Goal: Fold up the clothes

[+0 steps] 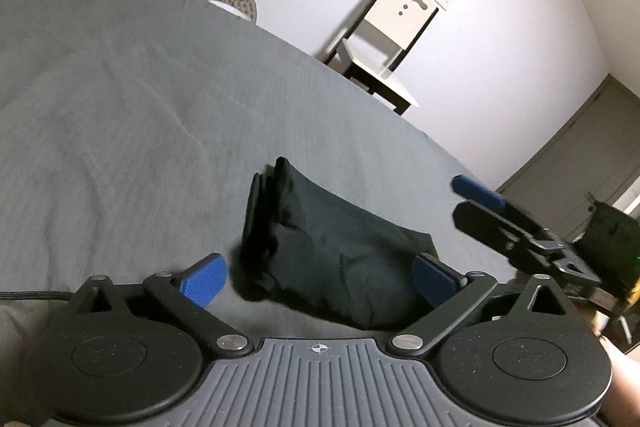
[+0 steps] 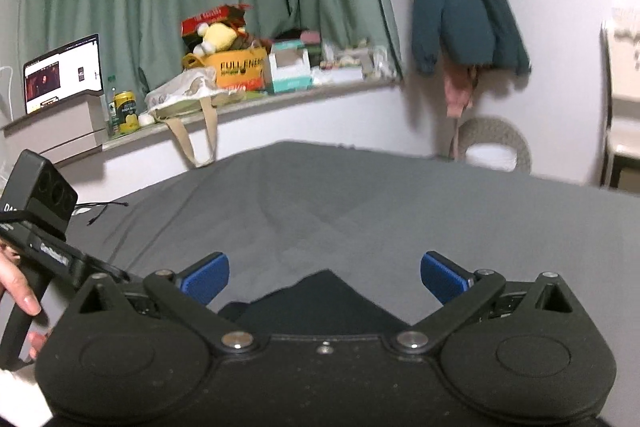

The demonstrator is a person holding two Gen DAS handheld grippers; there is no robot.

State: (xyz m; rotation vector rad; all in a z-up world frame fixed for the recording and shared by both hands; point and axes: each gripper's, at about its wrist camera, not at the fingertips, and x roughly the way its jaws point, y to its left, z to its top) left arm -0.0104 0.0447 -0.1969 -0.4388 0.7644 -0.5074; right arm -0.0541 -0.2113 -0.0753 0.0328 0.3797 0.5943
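A black garment (image 1: 320,259) lies bunched in a compact, already folded bundle on the grey bed (image 1: 120,131), close in front of both tools. The left gripper (image 1: 320,277) hangs just over its near edge with jaws spread wide and holding nothing, one pad on either side of the bundle, probably so it can pinch or press the fold. The right gripper (image 2: 324,277) is likewise wide open and empty above the cloth's near corner (image 2: 320,299), seemingly standing clear so the fold can settle flat.
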